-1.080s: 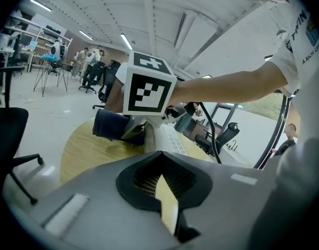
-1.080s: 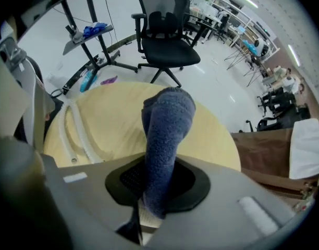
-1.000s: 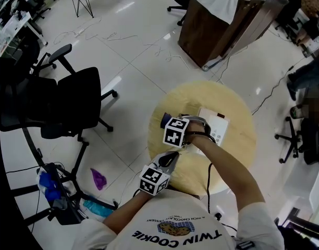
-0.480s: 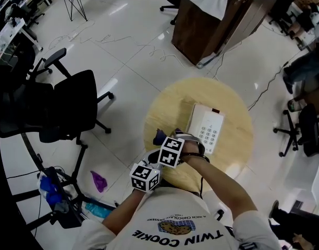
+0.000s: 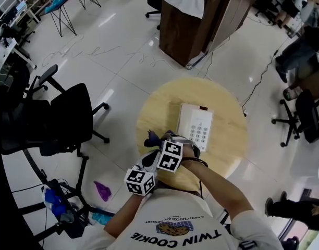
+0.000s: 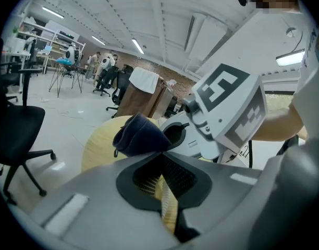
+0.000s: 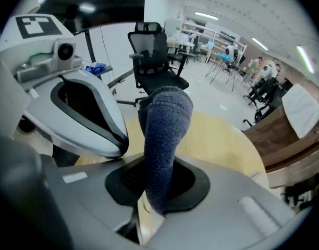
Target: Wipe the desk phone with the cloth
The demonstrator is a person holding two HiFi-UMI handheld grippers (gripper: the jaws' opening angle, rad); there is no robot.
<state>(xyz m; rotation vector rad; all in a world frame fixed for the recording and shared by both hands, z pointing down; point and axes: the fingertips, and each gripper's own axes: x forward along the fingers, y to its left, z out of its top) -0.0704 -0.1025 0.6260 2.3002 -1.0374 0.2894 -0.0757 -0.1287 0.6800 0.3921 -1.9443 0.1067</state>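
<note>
The right gripper [image 7: 157,184] pinches the dark blue cloth [image 7: 164,134] above the near edge of the round table [image 5: 230,139], apart from the desk phone [image 5: 196,125]. The left gripper [image 6: 162,158] is pressed together, empty. Wiping is apparently not under way now.

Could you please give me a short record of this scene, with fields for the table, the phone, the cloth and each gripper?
Table: round pale wooden table
Phone: white push-button desk phone, lying flat near the table's middle, nothing touching it
Cloth: dark blue fleecy cloth, off the phone, above the table's near-left part
Right gripper: shut on the cloth
Left gripper: tips together at the cloth's lower corner, apparently pinching it
</note>
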